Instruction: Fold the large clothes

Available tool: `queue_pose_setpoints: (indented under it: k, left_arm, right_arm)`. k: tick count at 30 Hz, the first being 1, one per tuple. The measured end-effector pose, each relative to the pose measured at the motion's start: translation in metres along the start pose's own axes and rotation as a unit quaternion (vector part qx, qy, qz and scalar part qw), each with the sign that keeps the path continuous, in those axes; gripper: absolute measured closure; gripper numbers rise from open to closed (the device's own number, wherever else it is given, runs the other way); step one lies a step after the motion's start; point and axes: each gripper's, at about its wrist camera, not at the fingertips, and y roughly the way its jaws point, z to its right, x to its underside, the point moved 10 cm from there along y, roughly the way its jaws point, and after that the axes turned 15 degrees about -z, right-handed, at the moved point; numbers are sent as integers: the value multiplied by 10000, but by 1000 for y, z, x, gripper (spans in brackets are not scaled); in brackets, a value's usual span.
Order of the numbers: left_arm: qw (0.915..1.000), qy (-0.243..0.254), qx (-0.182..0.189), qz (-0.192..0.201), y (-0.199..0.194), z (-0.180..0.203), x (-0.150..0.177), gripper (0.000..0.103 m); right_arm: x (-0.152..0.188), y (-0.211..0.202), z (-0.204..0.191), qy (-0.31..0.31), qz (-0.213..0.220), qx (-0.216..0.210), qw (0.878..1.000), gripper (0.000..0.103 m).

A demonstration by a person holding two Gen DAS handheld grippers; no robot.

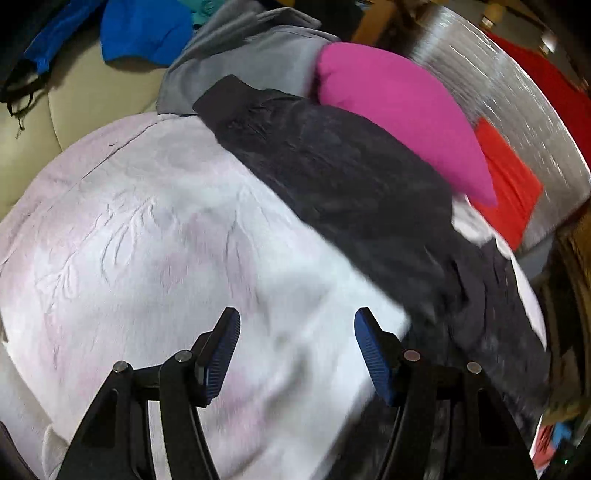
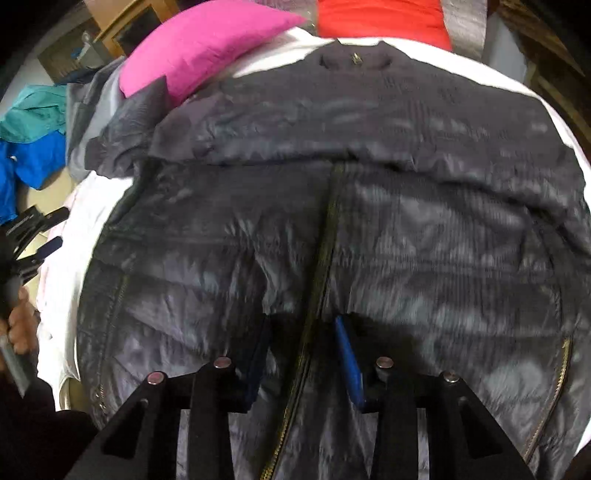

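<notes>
Presently, the right tongs (image 2: pixel 303 360) hang over the lower front of the dark puffer jacket (image 2: pixel 369 236), jaws apart and straddling the brass-toothed zip (image 2: pixel 321 266) with nothing pinched. The left tongs (image 1: pixel 297 350) stand released over the pale embossed blanket (image 1: pixel 147 236), just beside the jacket's edge.

The jacket lies spread front-up on that blanket, one sleeve (image 2: pixel 288 136) already crossed over the chest. In my judgement, the hem fold wants a bite on both lower corners, not the zip line; the shell looks slick, quilted and springy, so a thick pinch and a pressed crease seem advisable.

Beyond lie a plump magenta cushion (image 2: pixel 207 44), red fabric (image 2: pixel 380 22) and grey and blue garments.
</notes>
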Motion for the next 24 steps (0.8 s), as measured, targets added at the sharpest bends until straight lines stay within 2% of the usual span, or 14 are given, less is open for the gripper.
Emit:
queue_pose_setpoints:
  k: [2,6,7,11,14,17,18,19,20,21,22,24]
  left_arm:
    - [9998,-139,137,53,5,-4,-19,38]
    - [9982,-500,333,-32,30,-15,-56,38]
    - [9972,-602,418,-127,39,-16,-61,38]
    - [9861,-986,1247,-482,68,-2,-69,38]
    - [9850,-932,1408,-347,73,13,-76,39]
    - [9758,-961,1907,-464,80,31,-82,42]
    - [9761,-994,1879,-460,83,32,-82,48]
    - [9773,-995,1814,-453,86,34,-83,60]
    - [9785,-983,1757,-452,89,35,-83,68]
    - [9796,-973,1707,-430,91,36,-85,84]
    - [9804,-968,1676,-376,91,37,-87,90]
    - [9826,-913,1603,-202,85,42,-91,94]
  right_arm:
    - [-7,-11,1,151,191,-289,9993,62]
    - [-13,-10,12,454,130,-554,9973,62]
    - [2,-11,18,534,84,-656,9964,62]
    - [7,-15,17,696,90,-875,9937,63]
    - [2,-15,5,818,159,-1181,9895,62]
    - [0,-18,8,893,245,-1213,9883,62]
    - [-2,-18,7,908,270,-1202,9882,63]
    - [-2,-19,10,930,292,-1198,9880,62]
    - [-2,-20,13,963,304,-1195,9877,62]
    - [-2,-21,16,1004,301,-1198,9873,62]
    - [0,-22,21,1051,298,-1211,9866,62]
    - [-1,-22,25,1129,326,-1214,9856,62]
